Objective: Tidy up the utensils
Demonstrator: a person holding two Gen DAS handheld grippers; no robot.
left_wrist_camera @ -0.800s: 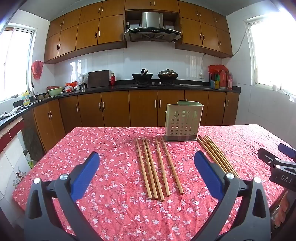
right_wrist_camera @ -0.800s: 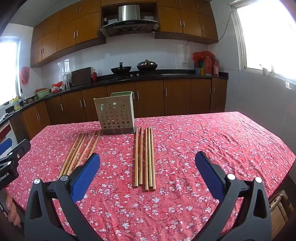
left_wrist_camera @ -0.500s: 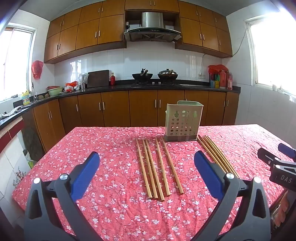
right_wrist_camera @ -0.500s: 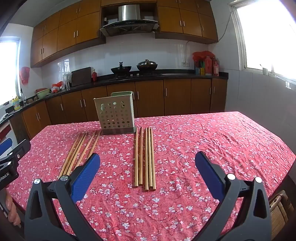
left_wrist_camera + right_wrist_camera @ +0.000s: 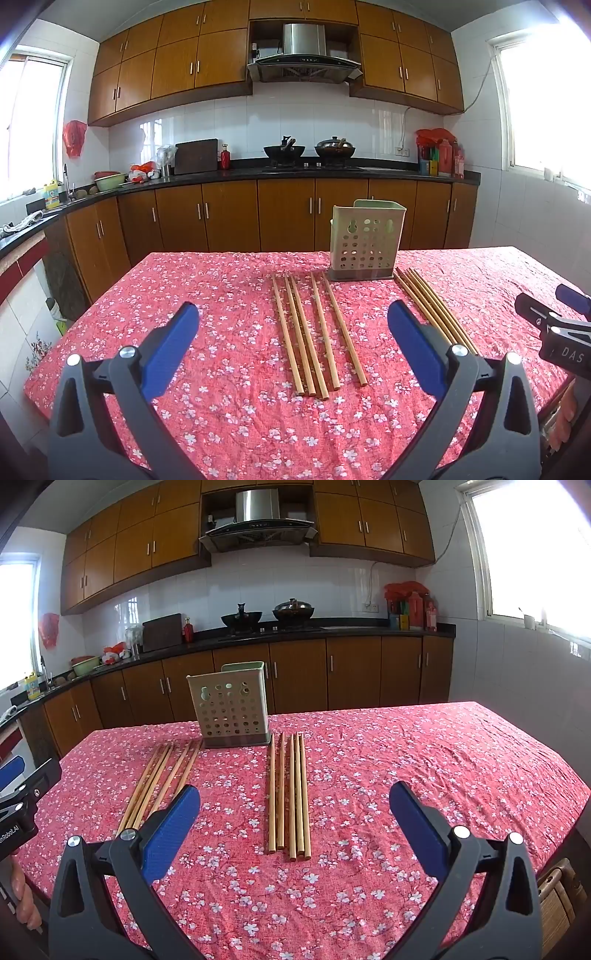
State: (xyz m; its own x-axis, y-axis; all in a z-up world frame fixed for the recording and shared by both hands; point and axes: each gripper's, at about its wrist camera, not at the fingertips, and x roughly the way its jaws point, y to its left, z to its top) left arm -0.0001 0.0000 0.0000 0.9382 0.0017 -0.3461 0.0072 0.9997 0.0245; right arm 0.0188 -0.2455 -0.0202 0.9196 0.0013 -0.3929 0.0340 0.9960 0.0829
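Note:
A pale green perforated utensil holder [image 5: 365,240] [image 5: 231,705] stands upright at the far middle of the table. Two groups of several wooden chopsticks lie flat in front of it. One group [image 5: 314,332] [image 5: 159,782] lies to its left, the other [image 5: 432,308] [image 5: 288,794] to its right. My left gripper [image 5: 291,325] is open and empty, held above the near table edge in line with the left group. My right gripper [image 5: 293,805] is open and empty, in line with the right group. Each gripper shows at the edge of the other's view.
The table wears a red floral cloth [image 5: 221,295] [image 5: 424,760]. Brown kitchen cabinets and a dark counter [image 5: 295,171] with pots run behind the table. A wooden chair or stool [image 5: 557,897] stands at the table's near right corner.

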